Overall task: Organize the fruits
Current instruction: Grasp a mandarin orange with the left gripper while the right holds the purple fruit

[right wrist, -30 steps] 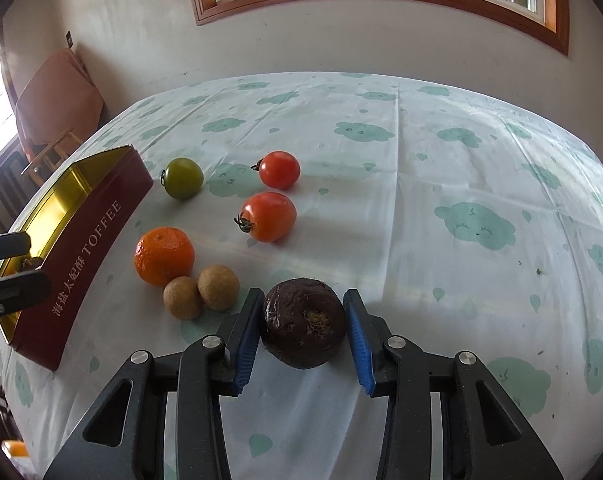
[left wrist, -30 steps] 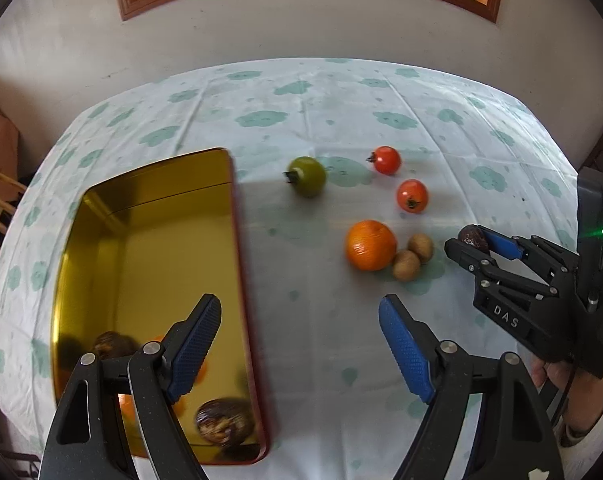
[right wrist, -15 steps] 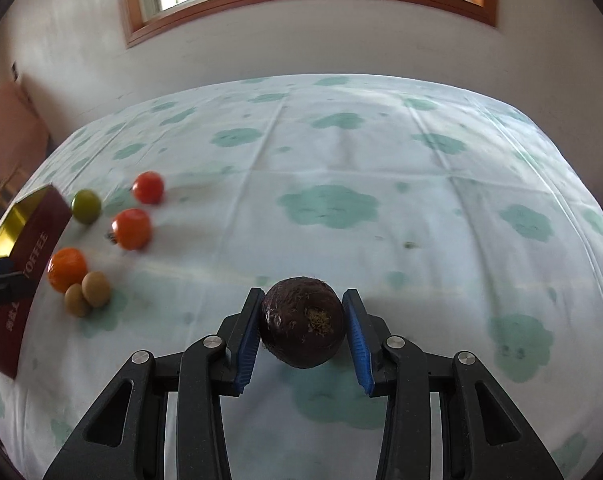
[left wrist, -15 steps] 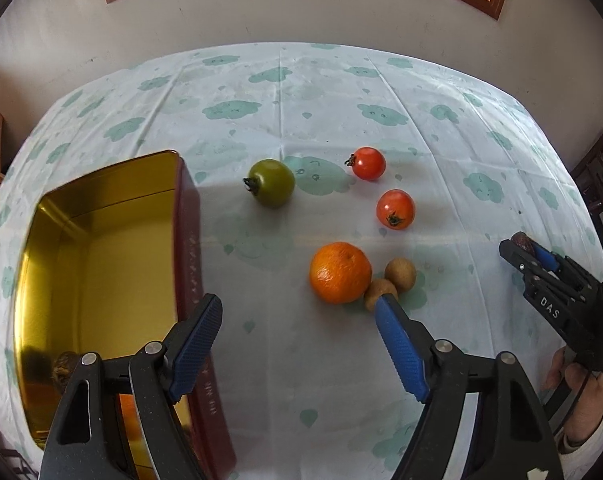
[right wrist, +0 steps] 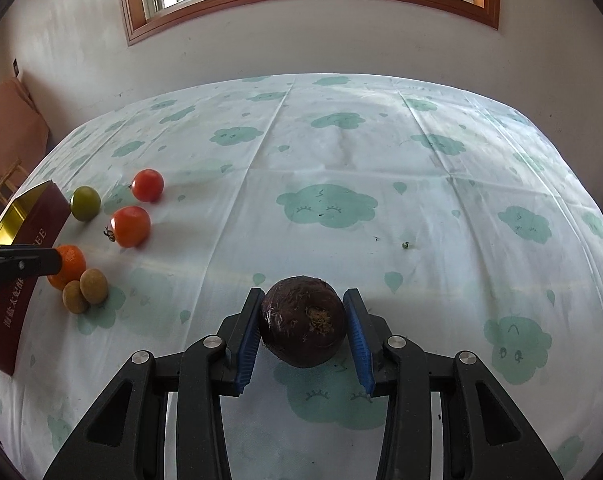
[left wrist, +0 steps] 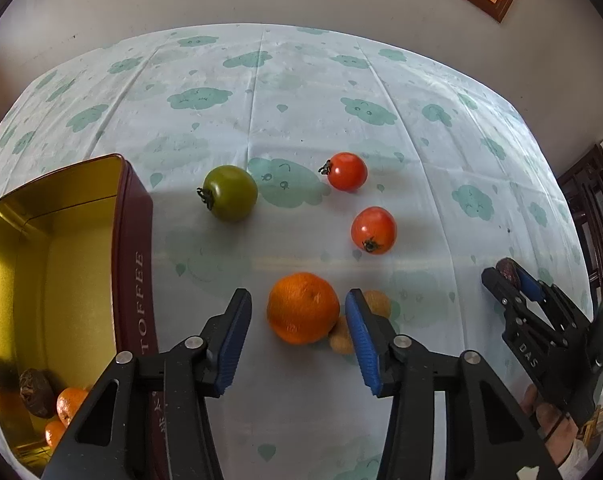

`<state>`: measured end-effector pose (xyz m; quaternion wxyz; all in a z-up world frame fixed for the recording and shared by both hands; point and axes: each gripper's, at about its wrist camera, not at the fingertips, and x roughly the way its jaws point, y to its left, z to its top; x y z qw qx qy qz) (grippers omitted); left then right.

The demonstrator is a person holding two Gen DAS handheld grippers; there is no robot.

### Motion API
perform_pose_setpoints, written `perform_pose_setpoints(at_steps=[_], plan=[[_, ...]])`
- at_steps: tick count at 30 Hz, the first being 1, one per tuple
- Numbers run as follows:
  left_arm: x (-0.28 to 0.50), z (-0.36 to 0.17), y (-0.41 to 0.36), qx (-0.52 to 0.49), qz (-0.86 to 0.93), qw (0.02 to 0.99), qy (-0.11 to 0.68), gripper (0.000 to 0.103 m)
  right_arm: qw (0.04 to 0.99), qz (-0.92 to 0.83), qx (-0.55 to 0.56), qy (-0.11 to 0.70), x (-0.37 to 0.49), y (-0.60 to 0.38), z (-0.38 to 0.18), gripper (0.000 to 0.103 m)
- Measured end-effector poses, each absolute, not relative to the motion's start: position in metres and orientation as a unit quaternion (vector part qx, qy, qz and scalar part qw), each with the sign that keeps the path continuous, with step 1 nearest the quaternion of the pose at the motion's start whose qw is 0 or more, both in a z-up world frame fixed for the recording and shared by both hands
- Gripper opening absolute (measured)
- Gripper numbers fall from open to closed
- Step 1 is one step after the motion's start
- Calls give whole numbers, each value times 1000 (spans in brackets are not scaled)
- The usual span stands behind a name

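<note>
Left gripper (left wrist: 297, 312): pointed steeply down over the tablecloth, jaws just closing in around the orange, blue pads on either side of it with a sliver of cloth showing at each side, not yet pressing.
Orange (left wrist: 303, 307): on the cloth between the left pads, touching the small brown fruits on its right.
Small brown fruits (right wrist: 86, 291): two, touching each other, just beside the orange; partly hidden behind the right-hand pad in the left wrist view.
Right gripper (right wrist: 303, 322): clamped on the dark fruit, both blue pads against its sides, held above the cloth well to the right of the other fruit.
Dark fruit (right wrist: 302, 320): round, dark brown-purple, wrinkled, with a pale rough patch facing the camera.
Red tomatoes (left wrist: 373, 230): two, apart from each other, beyond the orange.
Green tomato (left wrist: 230, 193): stem to the left, near the tin's far corner, left of the red pair.
Tin (left wrist: 135, 248): open, gold inside, dark red outside with "TOFFEE" on the wall, at the left edge of the table.
Fruit in tin (left wrist: 67, 404): orange pieces and one dark wrinkled fruit in the near corner.
Tablecloth (right wrist: 341, 152): white with green cloud print, covering the table.
Hand (left wrist: 555, 434): gripping the right gripper's handle, bottom right of the left wrist view.
</note>
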<state>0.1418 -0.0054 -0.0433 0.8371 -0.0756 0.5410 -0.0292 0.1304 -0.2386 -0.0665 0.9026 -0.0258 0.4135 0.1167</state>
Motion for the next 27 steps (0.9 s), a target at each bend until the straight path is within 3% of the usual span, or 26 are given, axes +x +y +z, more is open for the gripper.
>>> perform_pose_setpoints(at_steps=[27], plan=[[144, -58, -7, -82, -31, 830, 552, 37, 903, 117, -25, 414, 131, -238, -67, 42]])
